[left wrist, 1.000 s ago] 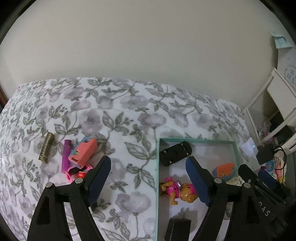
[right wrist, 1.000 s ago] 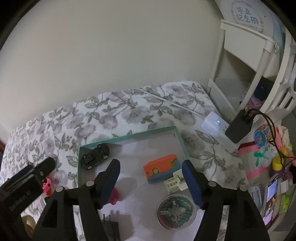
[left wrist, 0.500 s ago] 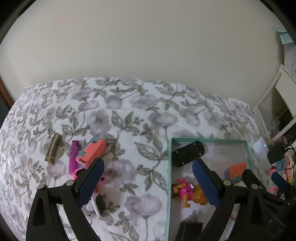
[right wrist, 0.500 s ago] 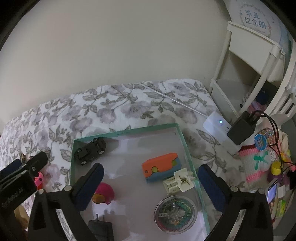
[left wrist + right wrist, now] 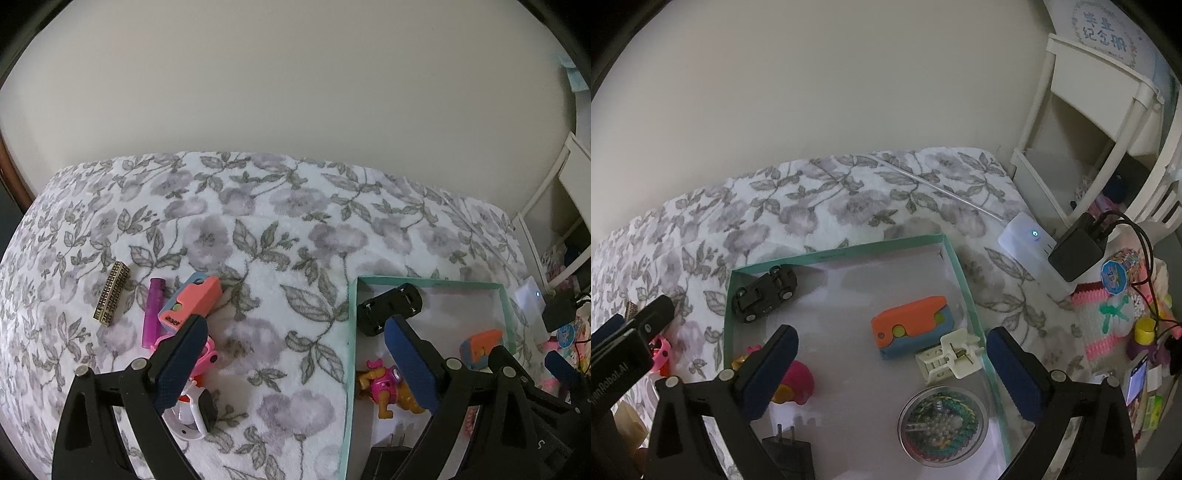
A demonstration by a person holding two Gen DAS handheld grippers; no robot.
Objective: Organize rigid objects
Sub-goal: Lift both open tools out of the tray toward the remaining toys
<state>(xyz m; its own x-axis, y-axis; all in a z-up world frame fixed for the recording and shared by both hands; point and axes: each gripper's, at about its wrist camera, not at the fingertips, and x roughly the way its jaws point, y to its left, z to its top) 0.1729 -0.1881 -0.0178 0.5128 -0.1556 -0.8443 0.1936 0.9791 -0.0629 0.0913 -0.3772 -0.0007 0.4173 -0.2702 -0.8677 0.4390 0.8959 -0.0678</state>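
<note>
Left wrist view: starting at your far left, a brass-coloured bar (image 5: 111, 294) lies at about 10 o'clock on the floral bedspread (image 5: 266, 236). Just right of it are a purple tube (image 5: 153, 312) and a pink-and-blue block (image 5: 190, 302), close together. Your left gripper (image 5: 293, 360) is spread wide and holds nothing; its left finger covers part of a pink toy (image 5: 207, 356), and a white-and-black piece (image 5: 194, 415) sits at 7 o'clock. At 3 to 4 o'clock the teal-rimmed box (image 5: 351, 332) holds a black toy car (image 5: 389, 308) and a pink dog figure (image 5: 386, 384).

In the right wrist view, your right gripper (image 5: 890, 365) also stands wide open and empty above the box (image 5: 964, 280). Inside, from left to right: the car (image 5: 764, 293) at 10 o'clock, a black plug (image 5: 788, 454) at 7 o'clock, an orange-and-blue block (image 5: 912, 332) near centre, a cream plastic part (image 5: 951, 356) and a round clear container (image 5: 943, 424) at 5 o'clock.
</note>
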